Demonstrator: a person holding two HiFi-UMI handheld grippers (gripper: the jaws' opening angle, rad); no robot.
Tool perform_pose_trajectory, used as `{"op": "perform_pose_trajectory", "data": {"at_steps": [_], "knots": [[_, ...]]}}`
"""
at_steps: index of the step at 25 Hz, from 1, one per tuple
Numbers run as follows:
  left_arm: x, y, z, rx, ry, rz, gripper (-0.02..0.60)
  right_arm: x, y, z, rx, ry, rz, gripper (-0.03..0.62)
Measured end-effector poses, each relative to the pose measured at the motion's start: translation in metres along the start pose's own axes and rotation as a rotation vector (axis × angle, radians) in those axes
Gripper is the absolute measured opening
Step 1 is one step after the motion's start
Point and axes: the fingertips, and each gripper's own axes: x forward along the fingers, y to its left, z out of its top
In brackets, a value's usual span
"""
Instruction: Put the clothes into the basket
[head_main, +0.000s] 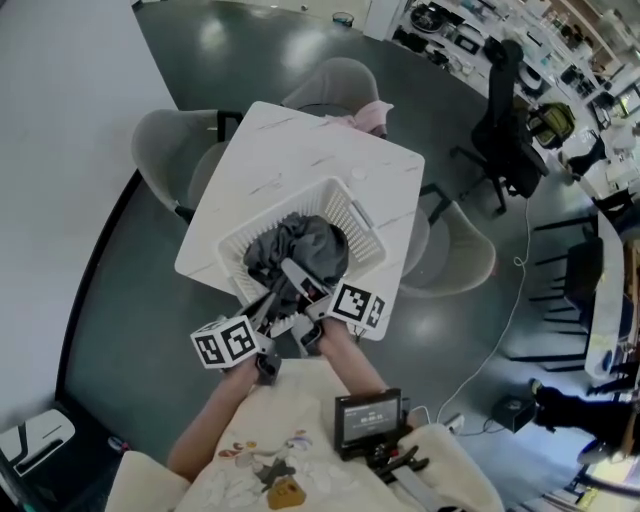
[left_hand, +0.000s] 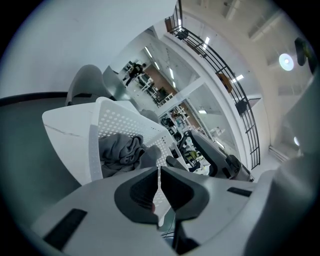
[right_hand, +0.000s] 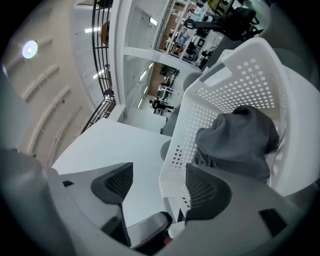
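The person's left forearm (head_main: 205, 430) and right forearm (head_main: 358, 362) stretch forward from the body and angle toward each other. The left hand (head_main: 262, 366) carries the left gripper (head_main: 268, 305), nose tipped somewhat downward, its marker cube (head_main: 228, 342) out on the left side; its jaws are pressed together, pads meeting along a thin seam. The right hand (head_main: 335, 330) carries the right gripper (head_main: 295, 275) just beside it and slightly further ahead, nearer to level, its jaws spread wide apart with their ribbed pads facing each other
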Motion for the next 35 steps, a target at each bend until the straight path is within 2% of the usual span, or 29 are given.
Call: {"op": "perform_pose_trajectory", "data": {"at_steps": [8, 15, 16, 18, 19, 21, 28, 30, 32, 35], "knots": [[-0.026, 0.003, 0.0, 0.112, -0.021, -0.006, 0.021, -0.012, 0.0, -0.024, -0.048, -0.013, -0.017, 0.331], [-0.054, -0.005, -0.006, 0.183, -0.025, -0.029, 0.021, -0.025, 0.02, -0.046, -0.099, -0.056, 0.005, 0.327], [-0.056, -0.003, -0.005, 0.186, -0.03, -0.029, 0.021, -0.025, 0.021, -0.046, -0.114, -0.074, -0.004, 0.313], [-0.06, 0.001, -0.001, 0.189, -0.04, -0.025, 0.021, -0.026, 0.023, -0.046, -0.148, -0.113, -0.022, 0.178], [-0.063, 0.004, -0.001, 0.187, -0.04, -0.024, 0.021, -0.027, 0.026, -0.048, -0.161, -0.121, -0.021, 0.137], [-0.069, 0.008, -0.004, 0.184, -0.037, -0.026, 0.021, -0.028, 0.033, -0.059, -0.195, -0.099, 0.003, 0.133], [-0.085, 0.014, -0.024, 0.204, 0.002, -0.052, 0.021, -0.027, 0.045, -0.122, -0.423, 0.151, 0.027, 0.133], [-0.088, 0.016, -0.022, 0.203, 0.0, -0.053, 0.021, -0.021, 0.054, -0.128, -0.431, 0.174, 0.051, 0.133], [-0.092, 0.014, -0.02, 0.205, 0.0, -0.059, 0.021, -0.016, 0.076, -0.127, -0.394, 0.168, 0.09, 0.133], [-0.093, 0.008, -0.023, 0.21, 0.004, -0.075, 0.021, -0.022, 0.126, -0.118, -0.323, 0.125, 0.198, 0.133]]}}
